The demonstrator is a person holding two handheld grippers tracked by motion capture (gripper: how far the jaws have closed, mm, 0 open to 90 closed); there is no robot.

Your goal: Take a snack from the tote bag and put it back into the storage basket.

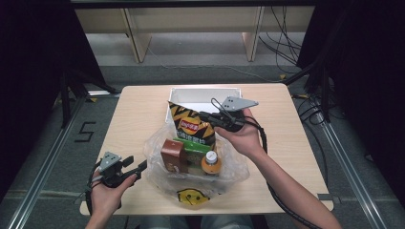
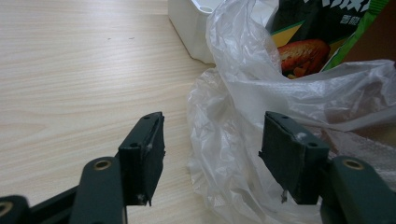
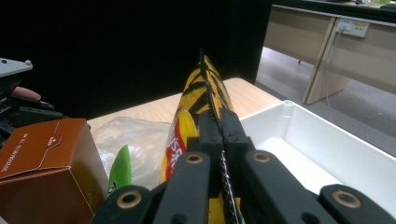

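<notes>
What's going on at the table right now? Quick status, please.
Right gripper shut on chip bag, above plastic bag. Left gripper open beside it. White bin behind, unobstructed.

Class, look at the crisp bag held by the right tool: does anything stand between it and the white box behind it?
Nothing visible does. The right tool is shut on the crisp bag, right beside the white box, whose inside looks empty.

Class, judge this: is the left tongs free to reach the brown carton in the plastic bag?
Probably not directly: the left tongs stand open outside the plastic bag, whose film lies before the brown carton.
</notes>
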